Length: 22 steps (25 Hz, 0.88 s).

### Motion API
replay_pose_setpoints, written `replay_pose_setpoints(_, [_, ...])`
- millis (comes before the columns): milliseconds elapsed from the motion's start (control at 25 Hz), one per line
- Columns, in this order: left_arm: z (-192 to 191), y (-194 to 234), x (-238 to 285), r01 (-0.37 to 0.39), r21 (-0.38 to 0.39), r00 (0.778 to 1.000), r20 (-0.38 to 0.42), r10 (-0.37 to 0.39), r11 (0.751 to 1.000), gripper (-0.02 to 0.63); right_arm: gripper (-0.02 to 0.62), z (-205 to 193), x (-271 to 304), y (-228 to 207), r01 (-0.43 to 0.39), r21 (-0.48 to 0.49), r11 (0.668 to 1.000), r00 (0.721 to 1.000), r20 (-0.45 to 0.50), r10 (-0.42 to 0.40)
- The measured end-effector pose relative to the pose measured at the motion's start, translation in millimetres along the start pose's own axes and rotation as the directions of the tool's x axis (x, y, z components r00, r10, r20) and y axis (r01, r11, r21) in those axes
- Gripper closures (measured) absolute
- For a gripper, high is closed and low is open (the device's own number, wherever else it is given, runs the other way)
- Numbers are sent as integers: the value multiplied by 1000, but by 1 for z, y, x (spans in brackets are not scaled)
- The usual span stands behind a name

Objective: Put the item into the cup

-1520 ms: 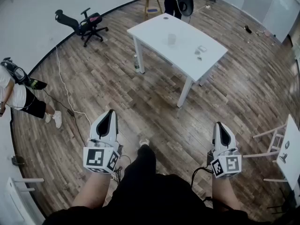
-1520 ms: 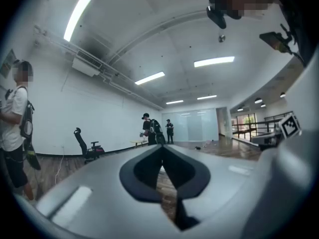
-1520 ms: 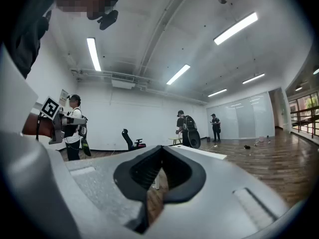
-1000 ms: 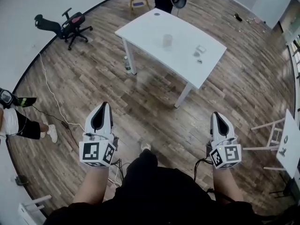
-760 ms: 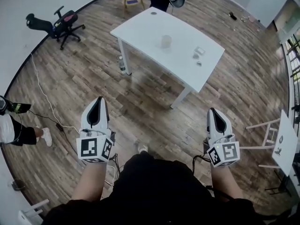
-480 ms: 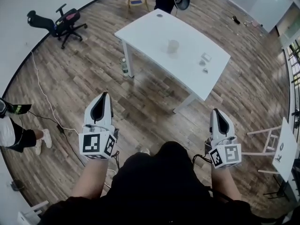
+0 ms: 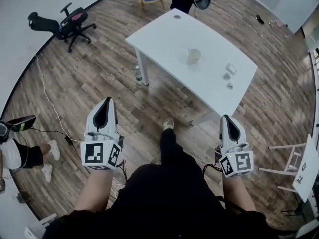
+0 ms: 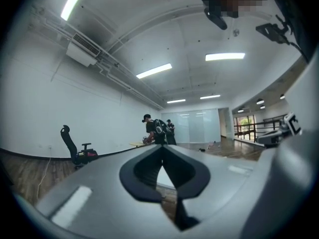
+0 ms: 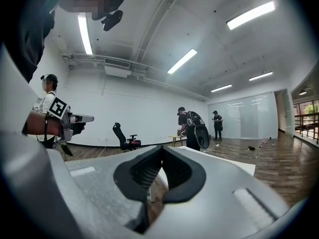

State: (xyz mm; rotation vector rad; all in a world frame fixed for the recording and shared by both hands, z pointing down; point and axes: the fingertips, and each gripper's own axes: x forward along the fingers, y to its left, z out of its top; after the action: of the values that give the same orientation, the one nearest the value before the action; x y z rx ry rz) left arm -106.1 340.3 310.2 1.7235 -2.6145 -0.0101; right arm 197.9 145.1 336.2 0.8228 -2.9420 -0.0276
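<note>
Head view first: we're walking in, and the white rectangular table has slid down towards us from where it sat a moment ago, now at our 1 o'clock. Our shoe is out in front at 12 o'clock, just short of the table's near legs, so we judge this as the approach and not yet the reach.

On the tabletop stands the clear plastic cup, upright. Near it, on the 3 o'clock side, lie a few small pale pieces. One of them must be the item, but they are too small to tell which, or what it is. None of them is in the cup yet.

The left gripper rides low at 8 o'clock and the right gripper at 4 o'clock, both well apart from the table. The two gripper views show both pairs of jaws pressed together with nothing between them, as they have been all through the walk. We'll need to close the last stretch and part one pair before anything gets picked up.

A black office chair sits off at 10 o'clock.
</note>
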Motion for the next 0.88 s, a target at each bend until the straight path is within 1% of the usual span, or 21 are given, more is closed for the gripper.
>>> replay_pose_setpoints(80, [-4, 11, 13, -16, -8, 1000, -21, 16, 1000, 600, 595, 1, 26, -2, -19, -2, 1000, 1000, -2, 19])
replay_pose_setpoints(200, [-3, 29, 39, -34, 4, 999, -33, 35, 999, 600, 595, 6, 66, -8, -39, -19, 999, 999, 5, 39])
replay_pose_setpoints(320, [-1, 45, 73, -57, -2, 997, -43, 56, 998, 600, 595, 2, 107, -22, -46, -8, 999, 999, -13, 46])
replay_pose_setpoints(400, [-1, 49, 100, -50, -7, 998, -50, 50, 999, 600, 595, -1, 134, -33, -57, -5, 998, 998, -36, 57])
replay_pose_setpoints(480, [-5, 52, 129, -39, -6, 997, -65, 38, 999, 600, 595, -7, 159, -39, -78, -24, 997, 996, -55, 76])
replay_pose_setpoints(560, [-6, 53, 158, -35, -8, 997, -70, 35, 999, 600, 595, -14, 181, -49, -79, -22, 997, 994, -79, 77])
replay_pose_setpoints(640, [-2, 51, 190, -15, -6, 998, -63, 15, 1000, 600, 595, -18, 201, -65, -55, -2, 998, 994, -92, 55])
replay_pose_setpoints(800, [18, 30, 246, 89, 18, 996, -27, -88, 996, 600, 595, -11, 240, -97, -30, 5, 1000, 997, -76, 30])
replay_pose_setpoints(880, [30, 21, 265, 119, 46, 993, -5, -119, 992, 600, 595, -5, 256, -109, -24, 14, 1000, 998, -54, 24])
